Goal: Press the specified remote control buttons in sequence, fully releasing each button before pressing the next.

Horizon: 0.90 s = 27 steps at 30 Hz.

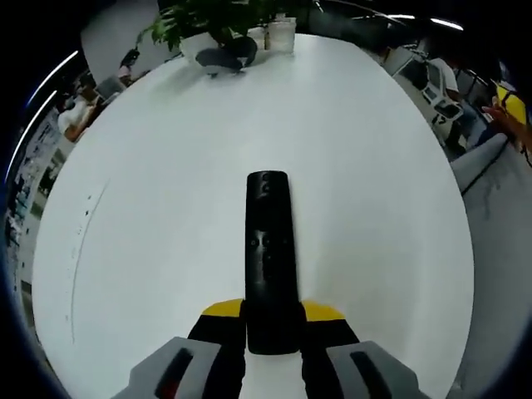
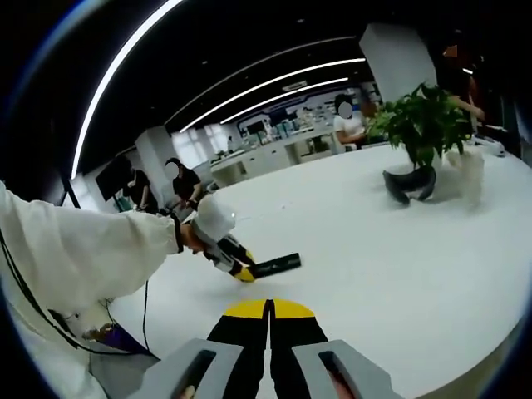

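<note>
Black against the white table (image 1: 166,216), the remote (image 1: 268,249) runs up the middle of the left gripper view. Its near end is clamped in the left gripper (image 1: 272,328), which likely steadies it with the buttons facing up. A potted plant (image 1: 220,25) stands at the top edge.

In the right gripper view, the right gripper (image 2: 269,320) sits at the bottom centre, jaws together and holding nothing, probably ready to press with its tip. Left of centre, a white sleeve (image 2: 75,249) reaches to the left gripper (image 2: 233,262) holding the remote (image 2: 278,264).

Left gripper (image 1: 272,332) clamped tight; right gripper (image 2: 269,320) jaws pressed together
</note>
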Each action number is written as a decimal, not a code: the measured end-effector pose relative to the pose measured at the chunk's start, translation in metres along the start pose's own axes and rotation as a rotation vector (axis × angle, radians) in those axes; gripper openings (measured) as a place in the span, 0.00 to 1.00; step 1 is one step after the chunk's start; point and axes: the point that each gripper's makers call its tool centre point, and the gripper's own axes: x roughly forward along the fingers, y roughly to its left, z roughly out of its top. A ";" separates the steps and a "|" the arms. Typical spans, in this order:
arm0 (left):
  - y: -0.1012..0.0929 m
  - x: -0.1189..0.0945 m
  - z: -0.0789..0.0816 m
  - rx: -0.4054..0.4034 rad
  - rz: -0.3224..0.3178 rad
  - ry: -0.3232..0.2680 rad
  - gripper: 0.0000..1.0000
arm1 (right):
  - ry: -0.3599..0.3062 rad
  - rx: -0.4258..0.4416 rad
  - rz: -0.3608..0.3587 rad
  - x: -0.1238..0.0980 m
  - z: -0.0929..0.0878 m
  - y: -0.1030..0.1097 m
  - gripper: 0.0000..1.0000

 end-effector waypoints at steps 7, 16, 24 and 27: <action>-0.023 -0.002 -0.006 0.021 -0.009 -0.002 0.22 | 0.006 -0.007 0.023 0.003 -0.003 0.009 0.00; -0.057 -0.006 -0.015 0.022 -0.012 -0.005 0.22 | 0.040 -0.025 0.078 0.005 -0.017 0.033 0.00; -0.083 -0.010 -0.022 0.043 -0.025 0.000 0.22 | 0.034 -0.034 0.101 -0.002 -0.013 0.049 0.00; -0.091 -0.011 -0.025 0.049 -0.028 0.003 0.22 | 0.034 -0.035 0.100 -0.004 -0.013 0.051 0.00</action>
